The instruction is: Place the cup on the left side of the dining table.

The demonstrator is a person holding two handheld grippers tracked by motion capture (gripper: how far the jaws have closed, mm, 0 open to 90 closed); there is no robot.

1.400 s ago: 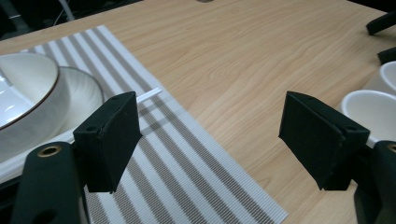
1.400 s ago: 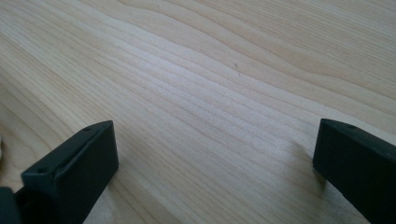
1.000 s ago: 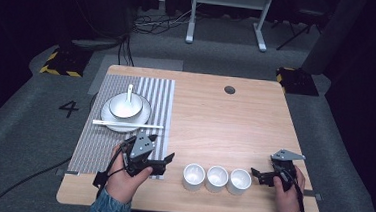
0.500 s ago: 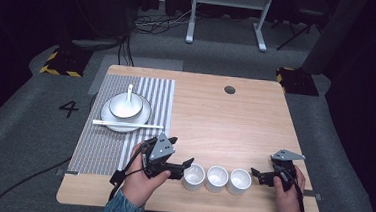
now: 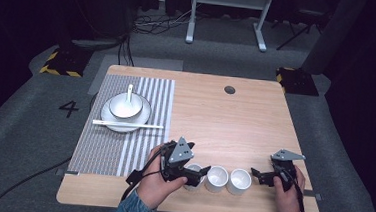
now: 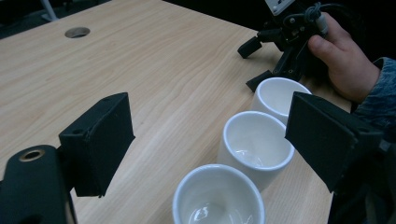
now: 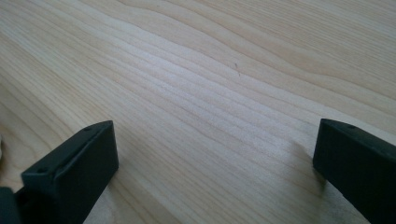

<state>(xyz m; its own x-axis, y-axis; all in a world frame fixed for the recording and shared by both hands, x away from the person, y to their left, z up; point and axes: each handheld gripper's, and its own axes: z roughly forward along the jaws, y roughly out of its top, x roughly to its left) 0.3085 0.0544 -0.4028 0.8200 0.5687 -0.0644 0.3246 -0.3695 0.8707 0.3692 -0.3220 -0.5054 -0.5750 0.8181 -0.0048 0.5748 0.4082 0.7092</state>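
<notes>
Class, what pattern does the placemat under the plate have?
Grey and white stripes; the placemat shows best in the high view.

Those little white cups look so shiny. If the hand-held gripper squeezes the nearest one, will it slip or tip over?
The nearest small white glossy handleless cup looks glazed, so the flat black pads may slip on it. It is probably rigid and breakable. Its straight, wide shape suggests it would slide rather than tip, perhaps bumping the neighbouring white cup.

Three cups (image 5: 217, 178) right of placemat (image 5: 124, 131)
</notes>
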